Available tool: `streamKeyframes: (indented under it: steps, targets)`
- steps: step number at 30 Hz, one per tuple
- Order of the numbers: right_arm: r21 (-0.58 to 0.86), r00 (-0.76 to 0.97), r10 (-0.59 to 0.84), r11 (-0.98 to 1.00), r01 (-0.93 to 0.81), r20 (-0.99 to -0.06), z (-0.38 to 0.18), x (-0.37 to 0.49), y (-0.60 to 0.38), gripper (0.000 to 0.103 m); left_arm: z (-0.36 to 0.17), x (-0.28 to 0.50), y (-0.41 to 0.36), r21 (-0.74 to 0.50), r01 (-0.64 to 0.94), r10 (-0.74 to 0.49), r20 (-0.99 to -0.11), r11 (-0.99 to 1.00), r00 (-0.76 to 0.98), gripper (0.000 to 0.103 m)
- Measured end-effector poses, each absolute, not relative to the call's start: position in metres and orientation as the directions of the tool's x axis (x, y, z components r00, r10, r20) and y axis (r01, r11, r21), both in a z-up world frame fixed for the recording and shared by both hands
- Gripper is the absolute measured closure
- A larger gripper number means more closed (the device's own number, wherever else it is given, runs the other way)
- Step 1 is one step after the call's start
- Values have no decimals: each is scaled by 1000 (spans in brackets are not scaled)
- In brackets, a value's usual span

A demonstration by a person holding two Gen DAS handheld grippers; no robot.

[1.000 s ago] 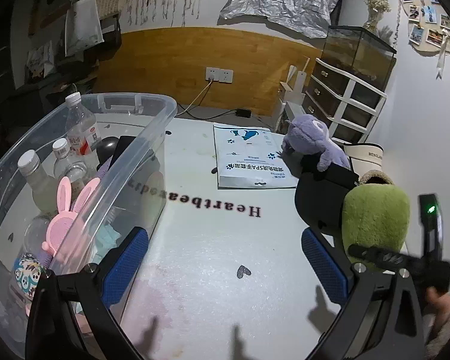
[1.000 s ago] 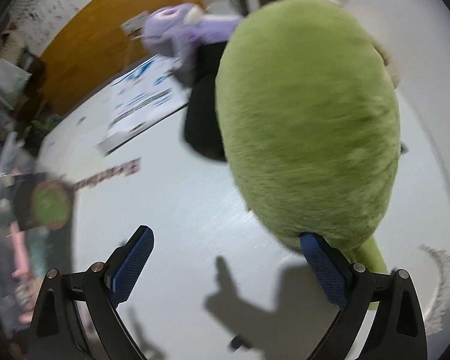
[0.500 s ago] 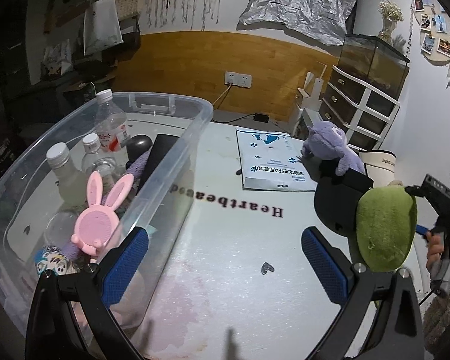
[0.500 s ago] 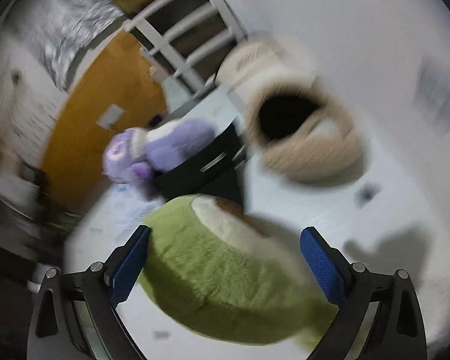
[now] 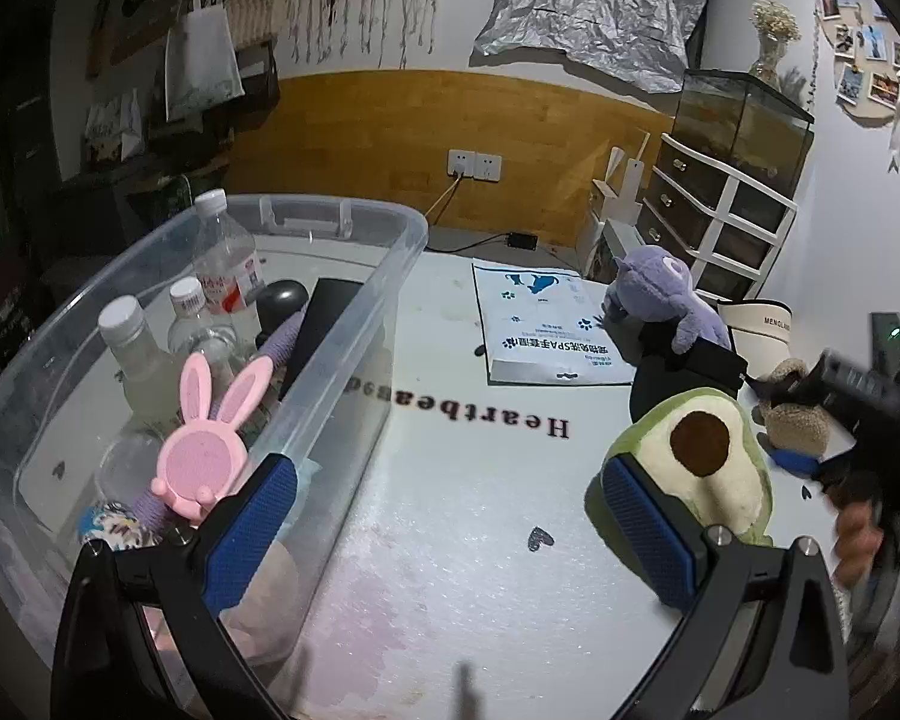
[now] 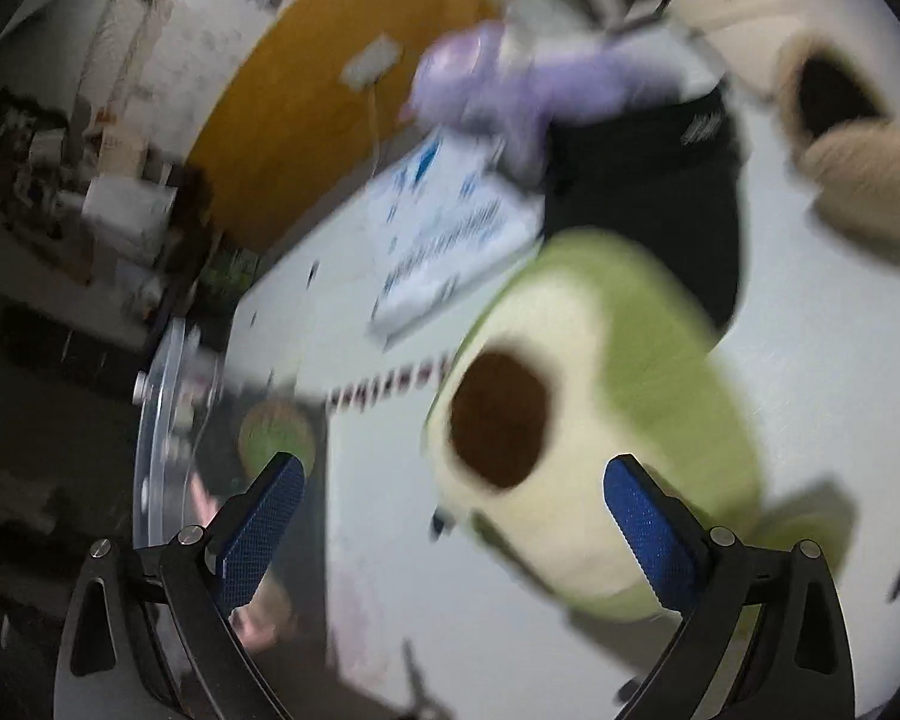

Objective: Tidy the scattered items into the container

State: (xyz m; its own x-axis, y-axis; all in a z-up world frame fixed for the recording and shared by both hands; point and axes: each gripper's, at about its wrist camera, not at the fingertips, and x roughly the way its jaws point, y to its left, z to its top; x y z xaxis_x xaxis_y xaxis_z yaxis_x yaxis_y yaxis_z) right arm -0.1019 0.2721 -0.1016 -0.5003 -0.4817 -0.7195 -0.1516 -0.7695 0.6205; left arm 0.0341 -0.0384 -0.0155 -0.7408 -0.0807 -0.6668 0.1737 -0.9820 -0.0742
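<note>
Inside clear bin (image 5: 354, 324), bottles (image 5: 225, 264), pink bunny mirror (image 5: 204, 456)

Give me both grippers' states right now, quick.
Left gripper: open, holding nothing, beside the clear bin.
Right gripper: open, jaws wide around the avocado plush; no grip visible, view blurred.

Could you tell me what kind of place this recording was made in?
Most likely a lived-in room at home, perhaps a bedroom or hobby corner. A white drawer unit stands by the wall with a glass tank on top, photos hang on the wall, and plush toys lie on the white table.
</note>
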Motion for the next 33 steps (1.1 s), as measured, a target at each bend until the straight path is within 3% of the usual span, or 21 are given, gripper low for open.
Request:
streamKeyframes:
  steps: [3, 6, 13, 17, 23, 28, 33]
  targets:
    - [574, -530, -359, -753, -322, -768, -115, -107, 318, 2, -15, 35, -43, -75, 178, -84, -666, -981, -741, 0]
    - [549, -491, -335, -735, -397, -804, -141, -109, 338, 2, -16, 35, -46, -81, 183, -82, -671, -980, -737, 0]
    - [602, -365, -483, -688, -405, -796, -187, -97, 294, 2, -15, 34, -41, -62, 145, -66, -670, -987, -739, 0]
    - [584, -308, -497, -713, -388, -811, -191, -79, 253, 2, -14, 35, -40, -58, 125, -56, -664, -990, -746, 0]
    - [684, -111, -702, -626, -376, -703, -213, -51, 192, 2, -15, 32, -40, -77, 114, -33, -669, -990, -742, 0]
    - [739, -28, -757, -629, -241, -653, -183, -46, 159, 2, -15, 32, -40, -84, 107, -24, -668, -991, -744, 0]
    - [763, -141, -750, -635, -121, -647, -109, -57, 204, 2, -18, 34, -39, -91, 92, -7, -676, -992, -737, 0]
